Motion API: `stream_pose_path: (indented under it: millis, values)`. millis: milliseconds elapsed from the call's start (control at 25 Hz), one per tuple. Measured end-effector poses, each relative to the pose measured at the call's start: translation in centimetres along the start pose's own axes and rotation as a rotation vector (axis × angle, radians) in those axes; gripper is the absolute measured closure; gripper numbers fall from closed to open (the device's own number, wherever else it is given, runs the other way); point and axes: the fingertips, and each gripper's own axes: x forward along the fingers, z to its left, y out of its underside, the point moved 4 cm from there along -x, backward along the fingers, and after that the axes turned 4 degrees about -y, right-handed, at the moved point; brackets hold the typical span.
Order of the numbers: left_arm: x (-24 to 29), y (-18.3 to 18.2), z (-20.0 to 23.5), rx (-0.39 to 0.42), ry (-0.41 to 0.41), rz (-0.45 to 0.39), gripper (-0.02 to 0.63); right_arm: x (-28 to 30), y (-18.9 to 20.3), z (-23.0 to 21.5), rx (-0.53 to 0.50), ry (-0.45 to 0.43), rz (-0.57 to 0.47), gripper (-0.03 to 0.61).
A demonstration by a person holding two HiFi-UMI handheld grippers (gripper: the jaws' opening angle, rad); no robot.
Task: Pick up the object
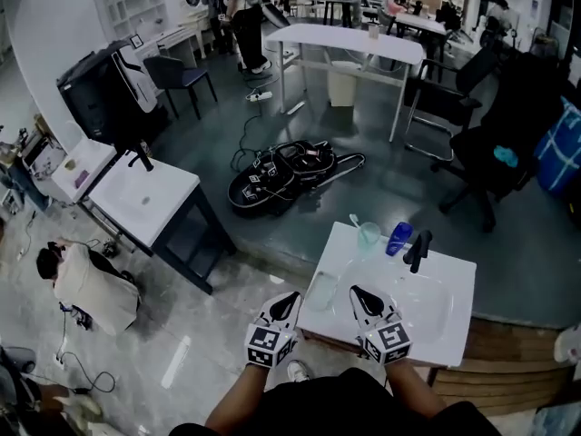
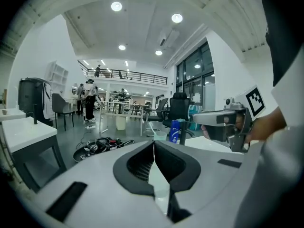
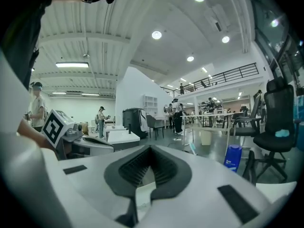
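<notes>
Two grippers at the near edge of the tabletop (image 1: 454,321).
Left gripper (image 1: 290,298) and right gripper (image 1: 357,292): fingers pressed together, empty. Blue bottle (image 1: 398,238) at far side.

The left gripper (image 2: 153,144) and right gripper (image 3: 151,148) have smooth, matt, pale-grey plastic shells. Their black pads (image 2: 135,165) have a finely ribbed, rubbery-looking face. The marker cubes (image 1: 263,343) look matt, printed black on white. The tabletop (image 1: 454,284) with its moulded basin is white, smooth and faintly glossy, like glazed ceramic or resin; which one cannot be told. The tap (image 1: 418,249) on it is matt black. The bottle (image 1: 398,238) looks like glossy blue plastic. The cup (image 1: 369,235) beside it is clear with a pale green tint, either plastic or glass. The floor (image 1: 363,153) is smooth and grey with a dull sheen, and the step (image 1: 495,357) by the tabletop shows brown wooden boards.
</notes>
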Motion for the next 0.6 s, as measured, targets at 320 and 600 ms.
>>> stream_pose_path:
  millis: [320,600]
  values:
    - [2.0,-0.3,-0.3,0.025,0.072,0.028,0.592,0.4,-1.1,-0.8,-0.017,0.025,0.01,0.56]
    - [3.8,-0.4,0.0,0.02,0.054,0.041,0.592,1.0,-0.7,-2.0,-0.028,-0.006,0.034,0.56]
